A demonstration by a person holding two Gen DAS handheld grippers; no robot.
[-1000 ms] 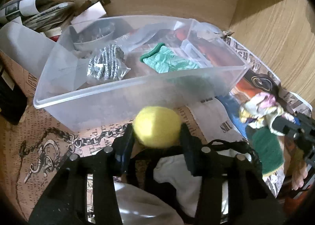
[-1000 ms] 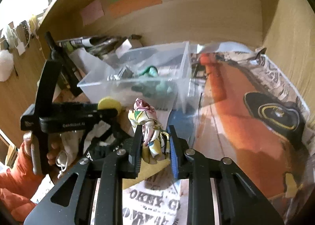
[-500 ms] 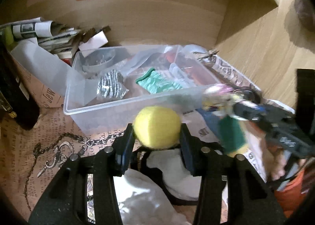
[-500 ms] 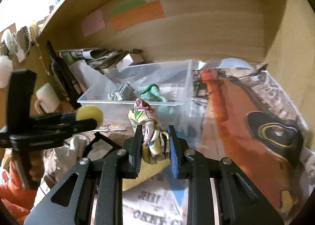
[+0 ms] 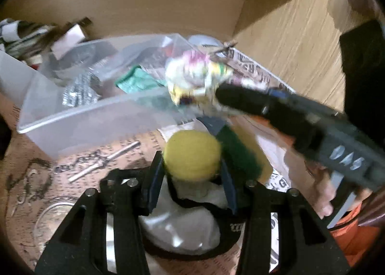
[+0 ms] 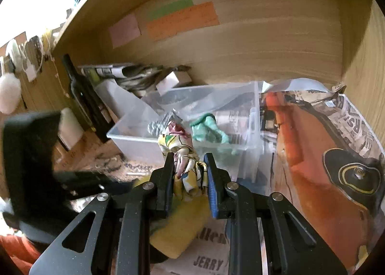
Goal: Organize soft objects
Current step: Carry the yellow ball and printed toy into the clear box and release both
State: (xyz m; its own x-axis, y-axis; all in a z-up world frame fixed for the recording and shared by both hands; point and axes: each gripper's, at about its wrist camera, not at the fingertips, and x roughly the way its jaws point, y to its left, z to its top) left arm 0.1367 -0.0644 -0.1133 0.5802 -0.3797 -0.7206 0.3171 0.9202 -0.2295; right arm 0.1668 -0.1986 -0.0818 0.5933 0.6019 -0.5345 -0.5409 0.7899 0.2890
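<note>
My left gripper point(image 5: 192, 169) is shut on a yellow soft ball point(image 5: 192, 154), held above the table in front of the clear plastic bin point(image 5: 79, 116). My right gripper point(image 6: 189, 171) is shut on a bunched floral cloth point(image 6: 179, 145); in the left wrist view the cloth point(image 5: 195, 77) hangs blurred over the bin's near right corner. The bin point(image 6: 134, 135) holds a green cloth point(image 6: 209, 128) and a silver scrubber point(image 5: 79, 89).
A yellow-green sponge point(image 6: 178, 224) and a white cloth point(image 5: 182, 224) lie on the newspaper-covered table. A chain point(image 5: 79, 164) and a glass jar rim point(image 5: 48, 217) lie to the left. Rolled papers point(image 6: 120, 73) and a dark bottle point(image 6: 81, 97) stand by the wooden back wall.
My right gripper has carried the floral cloth up and left towards the bin's near corner. My left gripper still holds the ball and has shifted slightly.
</note>
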